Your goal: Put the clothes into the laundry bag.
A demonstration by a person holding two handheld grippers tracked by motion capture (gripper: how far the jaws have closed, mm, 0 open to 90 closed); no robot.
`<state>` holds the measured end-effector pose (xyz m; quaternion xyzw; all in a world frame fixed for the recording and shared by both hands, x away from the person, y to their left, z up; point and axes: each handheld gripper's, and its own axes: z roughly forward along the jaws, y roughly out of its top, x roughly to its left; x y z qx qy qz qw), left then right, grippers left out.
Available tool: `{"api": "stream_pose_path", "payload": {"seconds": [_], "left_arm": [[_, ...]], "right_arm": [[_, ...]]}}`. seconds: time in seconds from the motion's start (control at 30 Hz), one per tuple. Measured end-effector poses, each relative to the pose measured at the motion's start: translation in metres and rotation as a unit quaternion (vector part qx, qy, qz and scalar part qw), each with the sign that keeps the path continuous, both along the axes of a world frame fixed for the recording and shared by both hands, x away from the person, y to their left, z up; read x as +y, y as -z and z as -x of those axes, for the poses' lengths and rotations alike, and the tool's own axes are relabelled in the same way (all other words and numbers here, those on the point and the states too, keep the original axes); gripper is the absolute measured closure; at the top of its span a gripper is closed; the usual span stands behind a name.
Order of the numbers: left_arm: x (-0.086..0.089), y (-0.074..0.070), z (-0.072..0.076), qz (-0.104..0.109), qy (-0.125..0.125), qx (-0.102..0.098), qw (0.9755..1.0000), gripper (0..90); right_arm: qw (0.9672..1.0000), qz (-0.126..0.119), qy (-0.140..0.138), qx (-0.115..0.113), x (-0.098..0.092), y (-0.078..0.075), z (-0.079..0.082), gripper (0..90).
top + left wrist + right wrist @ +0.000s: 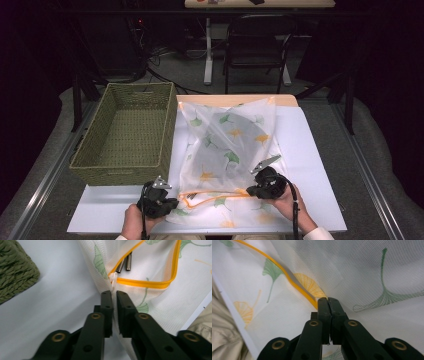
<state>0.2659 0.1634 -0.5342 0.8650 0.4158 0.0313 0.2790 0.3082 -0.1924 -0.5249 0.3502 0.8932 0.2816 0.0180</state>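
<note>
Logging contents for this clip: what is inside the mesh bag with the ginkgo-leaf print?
Through the open orange zipper of the mesh bag, the left gripper view shows two thin metal rods just inside. The high view shows a large grey rounded shape through the mesh; what it is stays veiled.

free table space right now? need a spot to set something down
Bare patches: the white table right of the mesh bag, and its front-left corner, between the wicker basket and the left gripper. The basket itself is empty. Crowded: the front middle, where the right gripper also pinches the bag.
</note>
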Motion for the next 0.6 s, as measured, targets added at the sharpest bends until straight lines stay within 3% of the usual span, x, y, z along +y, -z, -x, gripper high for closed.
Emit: {"api": "stream_pose_path", "payload": {"seconds": [0.13, 0.27, 0.4, 0.6], "left_arm": [[0.004, -0.007, -0.002, 0.017, -0.021, -0.01, 0.9996, 66.3], [0.006, -0.008, -0.009, 0.02, -0.037, -0.014, 0.999, 56.6], [0.002, -0.006, -0.017, 0.024, -0.049, -0.018, 0.9984, 55.3], [-0.007, -0.001, -0.026, 0.032, -0.041, -0.014, 0.9986, 56.7]], "right_arm": [[0.9999, 0.016, -0.002, -0.004, 0.004, 0.006, -0.003, 88.5], [0.9992, 0.035, -0.005, -0.017, 0.007, 0.009, -0.006, 88.5], [0.9986, 0.048, 0.007, -0.018, 0.004, 0.011, -0.01, 88.4], [0.9987, 0.047, 0.007, -0.021, 0.004, 0.012, -0.011, 86.0]]}}
